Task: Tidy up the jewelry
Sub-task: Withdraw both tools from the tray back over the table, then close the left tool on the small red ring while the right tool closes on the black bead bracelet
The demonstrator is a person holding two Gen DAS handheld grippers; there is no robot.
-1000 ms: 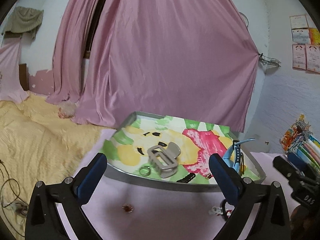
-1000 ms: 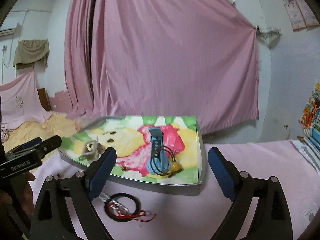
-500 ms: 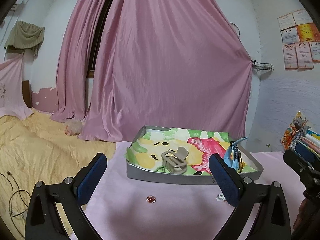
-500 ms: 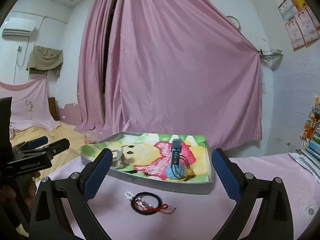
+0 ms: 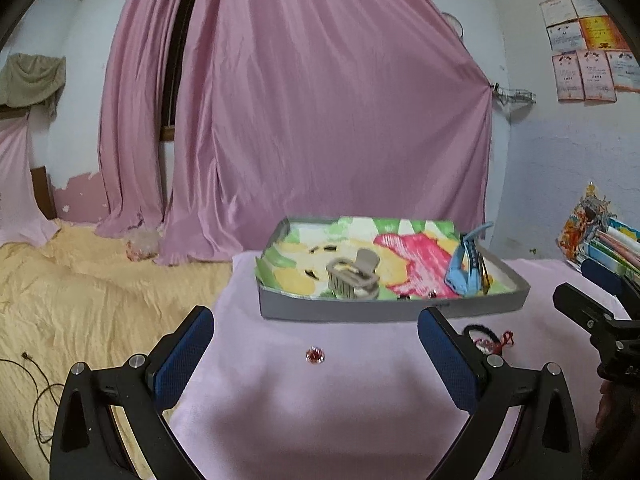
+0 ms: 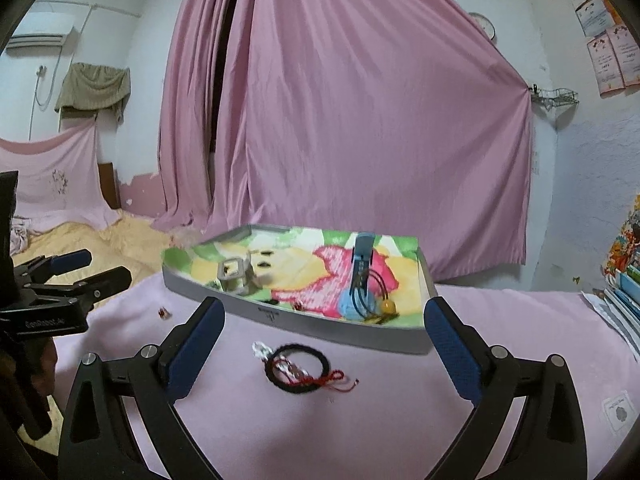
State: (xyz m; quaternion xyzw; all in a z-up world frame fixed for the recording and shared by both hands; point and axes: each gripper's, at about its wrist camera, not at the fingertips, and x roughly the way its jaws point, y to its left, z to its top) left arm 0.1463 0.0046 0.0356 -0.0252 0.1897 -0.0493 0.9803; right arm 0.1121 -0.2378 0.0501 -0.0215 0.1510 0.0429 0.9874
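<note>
Jaws on both my grippers [image 5: 316,354] [image 6: 322,334] are spread wide, holding nothing. My black bracelet [image 6: 297,368] lies between the right ones, tray [image 6: 320,326] just past.

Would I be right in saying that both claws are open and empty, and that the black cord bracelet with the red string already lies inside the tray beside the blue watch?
Not quite: the black cord bracelet lies on the pink cloth in front of the tray, not inside it, as the right wrist view shows. The rest holds: the left claw and right claw are open and empty, and the blue watch is in the tray.
</note>
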